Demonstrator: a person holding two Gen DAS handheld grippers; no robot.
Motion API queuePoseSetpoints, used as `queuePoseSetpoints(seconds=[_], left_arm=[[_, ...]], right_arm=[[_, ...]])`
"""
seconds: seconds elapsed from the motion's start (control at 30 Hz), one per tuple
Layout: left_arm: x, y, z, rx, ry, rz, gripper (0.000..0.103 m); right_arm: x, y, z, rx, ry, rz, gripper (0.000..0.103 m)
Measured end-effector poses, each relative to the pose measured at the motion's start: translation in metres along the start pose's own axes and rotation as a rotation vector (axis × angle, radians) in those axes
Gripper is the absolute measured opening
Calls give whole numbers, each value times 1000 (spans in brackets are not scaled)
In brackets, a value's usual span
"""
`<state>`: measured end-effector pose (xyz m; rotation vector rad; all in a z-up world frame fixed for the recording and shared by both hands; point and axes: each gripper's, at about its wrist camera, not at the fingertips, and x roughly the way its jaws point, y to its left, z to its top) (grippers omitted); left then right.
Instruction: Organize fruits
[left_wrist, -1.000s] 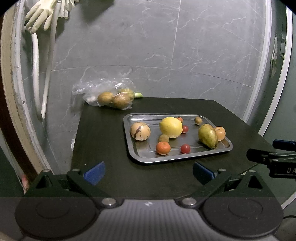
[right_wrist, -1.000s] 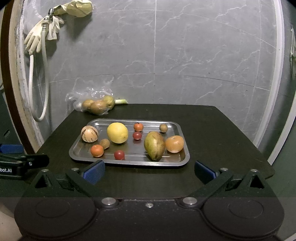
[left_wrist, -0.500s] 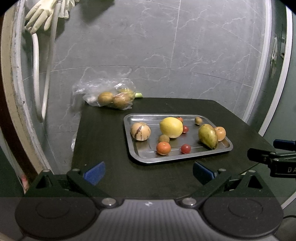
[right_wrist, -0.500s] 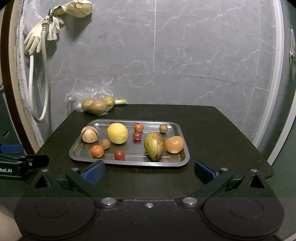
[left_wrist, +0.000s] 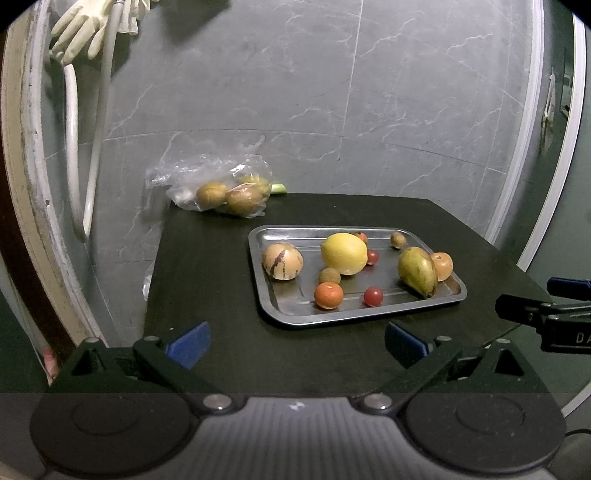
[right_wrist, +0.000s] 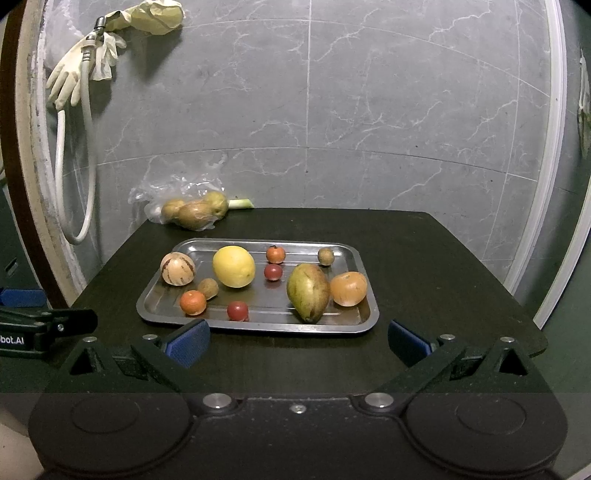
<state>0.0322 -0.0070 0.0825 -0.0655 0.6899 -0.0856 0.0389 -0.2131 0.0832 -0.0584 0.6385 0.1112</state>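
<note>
**Fruit tray on a dark table, both grippers wide apart and empty**

Here, seen from the right wrist: a steel tray (right_wrist: 364, 317) head-on, with a small orange fruit (right_wrist: 275, 254) at its far rim fully in sight. From the left wrist, the same tray (left_wrist: 266, 295) at a slant, that far fruit mostly hidden behind the lemon (left_wrist: 344, 253); also the right gripper's black body at the right edge, just as the left gripper's body shows at the left edge of the other view.

Left gripper (left_wrist: 297, 338): blue pads spread wide, nothing between them, low over the table's near edge, short of the tray. Right gripper (right_wrist: 299, 338): likewise spread and empty, left pad just in front of the tray's near rim.

In the tray, left to right: a striped pale melon (right_wrist: 177, 268), a small brown fruit (right_wrist: 208, 288), a tangerine (right_wrist: 192, 302), the lemon (right_wrist: 233, 266), two cherry tomatoes (right_wrist: 237, 310) (right_wrist: 273, 272), a green mango (right_wrist: 308, 291) touching a persimmon (right_wrist: 348, 288), and a small brown fruit (right_wrist: 325, 256) at the far right corner.

Beyond, at the table's (right_wrist: 443, 266) back left corner, a clear plastic bag of potatoes (right_wrist: 188, 212) against the grey marbled wall. Rubber gloves (right_wrist: 70, 79) and a white hose (right_wrist: 61, 177) on the wall, upper left. Nothing between grippers and tray.
</note>
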Motion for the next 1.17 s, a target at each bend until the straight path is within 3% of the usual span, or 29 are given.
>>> queuePoseSetpoints(seconds=[0.93,1.17], left_arm=[[5,-16,10,92,10,-23,102],[9,-12,12,71,15,-16,102]], right_arm=[[13,6,5,3,19,-19,102],[15,9,5,9,23,-22,102]])
